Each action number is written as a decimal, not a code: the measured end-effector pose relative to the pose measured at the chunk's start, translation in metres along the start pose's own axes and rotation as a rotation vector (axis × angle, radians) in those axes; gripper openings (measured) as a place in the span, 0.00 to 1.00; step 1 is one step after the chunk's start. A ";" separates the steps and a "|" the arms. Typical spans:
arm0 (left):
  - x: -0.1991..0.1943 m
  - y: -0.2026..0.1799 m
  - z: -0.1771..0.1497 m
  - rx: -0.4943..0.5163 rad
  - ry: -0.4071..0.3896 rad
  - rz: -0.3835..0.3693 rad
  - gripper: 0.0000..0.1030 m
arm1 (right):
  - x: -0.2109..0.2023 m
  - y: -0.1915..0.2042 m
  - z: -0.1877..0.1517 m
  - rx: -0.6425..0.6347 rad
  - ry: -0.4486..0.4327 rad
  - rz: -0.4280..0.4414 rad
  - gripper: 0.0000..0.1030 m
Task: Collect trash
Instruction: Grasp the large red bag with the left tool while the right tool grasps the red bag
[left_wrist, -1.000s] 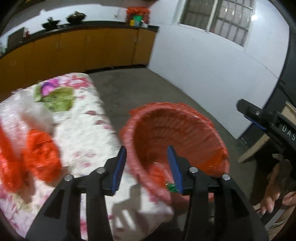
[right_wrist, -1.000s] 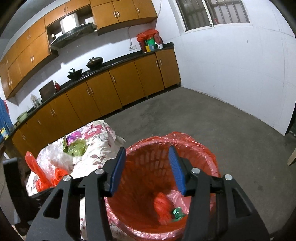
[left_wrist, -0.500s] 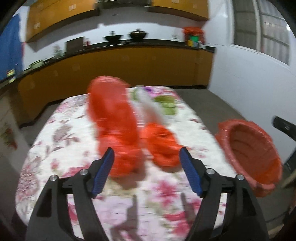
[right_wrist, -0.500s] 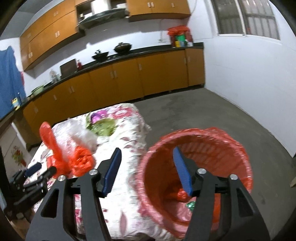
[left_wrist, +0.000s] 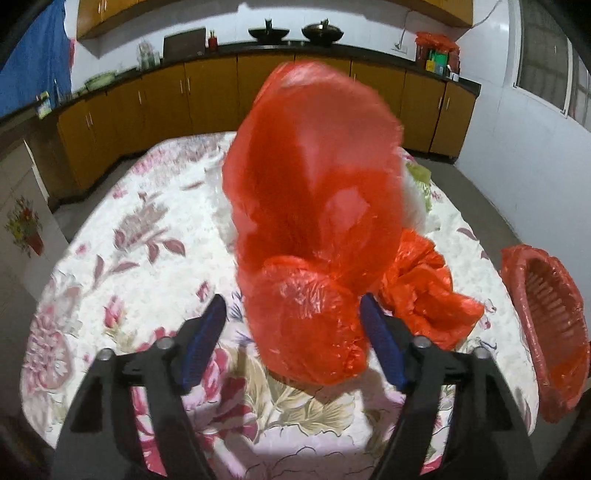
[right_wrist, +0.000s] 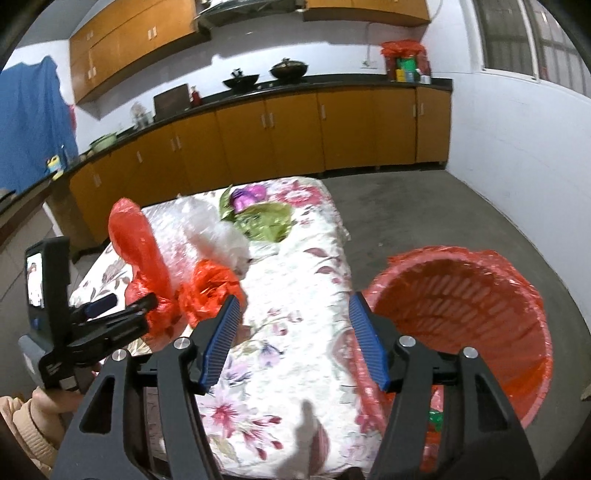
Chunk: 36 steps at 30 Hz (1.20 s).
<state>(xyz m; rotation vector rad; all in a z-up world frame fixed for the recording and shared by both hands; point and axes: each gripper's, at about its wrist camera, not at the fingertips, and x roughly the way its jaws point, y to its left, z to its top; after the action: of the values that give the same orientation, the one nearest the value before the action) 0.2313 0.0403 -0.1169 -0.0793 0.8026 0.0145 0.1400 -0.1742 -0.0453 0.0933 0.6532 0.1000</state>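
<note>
A tall red plastic bag (left_wrist: 314, 221) is stood upright on the flowered worktop (left_wrist: 147, 240), its bunched base between the wide-open left gripper (left_wrist: 291, 332), nothing yet clamped. The right gripper (right_wrist: 293, 332), open and empty, is held beside the red-lined bin (right_wrist: 480, 314).

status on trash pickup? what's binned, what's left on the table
Done: the lined bin already holds a few scraps at its bottom.
In hand: the left gripper is open around the tall red bag, not yet closed. The right gripper is open and empty.
Left: crumpled red bag, white plastic, green wrapper on the table.
</note>
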 end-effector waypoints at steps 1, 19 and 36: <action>0.003 0.003 -0.002 -0.011 0.014 -0.020 0.52 | 0.002 0.003 0.000 -0.005 0.005 0.004 0.60; -0.048 0.098 -0.010 -0.171 -0.091 0.014 0.16 | 0.072 0.079 -0.004 -0.132 0.110 0.110 0.59; -0.052 0.100 -0.008 -0.192 -0.092 0.001 0.16 | 0.094 0.071 -0.013 -0.156 0.166 0.085 0.12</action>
<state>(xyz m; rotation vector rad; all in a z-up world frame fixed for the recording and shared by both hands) 0.1858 0.1400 -0.0916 -0.2583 0.7076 0.0954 0.2019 -0.0915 -0.1036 -0.0378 0.8053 0.2417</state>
